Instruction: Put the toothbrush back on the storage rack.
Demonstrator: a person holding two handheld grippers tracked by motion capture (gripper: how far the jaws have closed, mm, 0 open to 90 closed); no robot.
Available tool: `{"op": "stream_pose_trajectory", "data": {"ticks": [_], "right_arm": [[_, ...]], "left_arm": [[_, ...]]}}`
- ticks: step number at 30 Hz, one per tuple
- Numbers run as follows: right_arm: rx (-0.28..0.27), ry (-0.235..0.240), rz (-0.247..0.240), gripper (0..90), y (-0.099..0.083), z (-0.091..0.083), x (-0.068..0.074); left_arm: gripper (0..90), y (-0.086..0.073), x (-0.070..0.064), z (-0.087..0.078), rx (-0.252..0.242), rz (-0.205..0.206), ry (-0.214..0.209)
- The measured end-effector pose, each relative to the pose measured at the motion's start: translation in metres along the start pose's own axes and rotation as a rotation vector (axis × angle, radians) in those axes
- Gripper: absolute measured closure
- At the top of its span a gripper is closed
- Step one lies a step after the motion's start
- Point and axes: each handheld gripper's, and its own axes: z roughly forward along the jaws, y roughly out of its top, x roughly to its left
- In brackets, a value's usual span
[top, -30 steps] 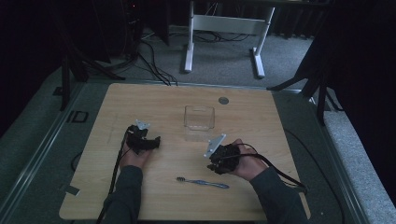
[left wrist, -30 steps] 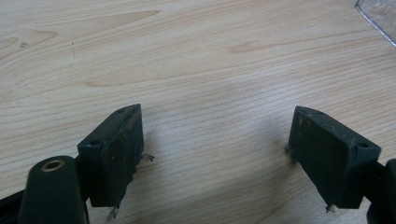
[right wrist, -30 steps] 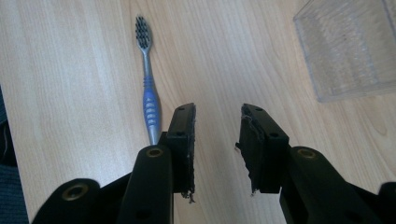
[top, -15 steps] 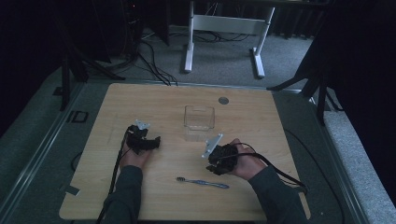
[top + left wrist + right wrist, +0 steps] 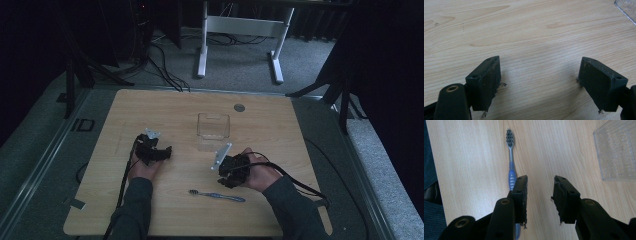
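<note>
Left of centre in the high view we see our left claw [image 5: 159, 151], black with a cable trailing back along the sleeve, resting low over the pale wooden table [image 5: 150, 110]. In the left gripper view its jaws stand wide apart — released, with bare wood grain between them and a corner of the clear plastic box [image 5: 626, 10] at the upper right of that frame.

Near the bottom centre of the high view lies the blue-and-grey plastic toothbrush [image 5: 218, 196], flat on the table, bristle head toward the left. Above it, at the middle of the frame, stands the clear plastic box [image 5: 213, 125], and farther up a small grey round disc [image 5: 239, 107] sits near the table's far edge.

Right of centre we see our right claw [image 5: 226, 176], just above the toothbrush. In the right gripper view its jaws are parted with nothing between them — the toothbrush [image 5: 510, 157] runs beside and under the left jaw, not inside the gap, and the box [image 5: 619, 152] fills the upper right.
</note>
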Motion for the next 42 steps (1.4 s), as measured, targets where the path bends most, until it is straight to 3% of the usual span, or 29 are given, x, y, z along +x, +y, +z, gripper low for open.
{"op": "stream_pose_trajectory", "data": {"ticks": [21,42], "right_arm": [[0.05,0.037,-0.005,64.0,0.005,0.011,0.003],[0.114,0.071,-0.046,64.3,0.015,0.021,0.008]], "left_arm": [[18.6,0.0,0.0,0.0,0.0,0.0,0.0],[18.6,0.0,0.0,0.0,0.0,0.0,0.0]]}}
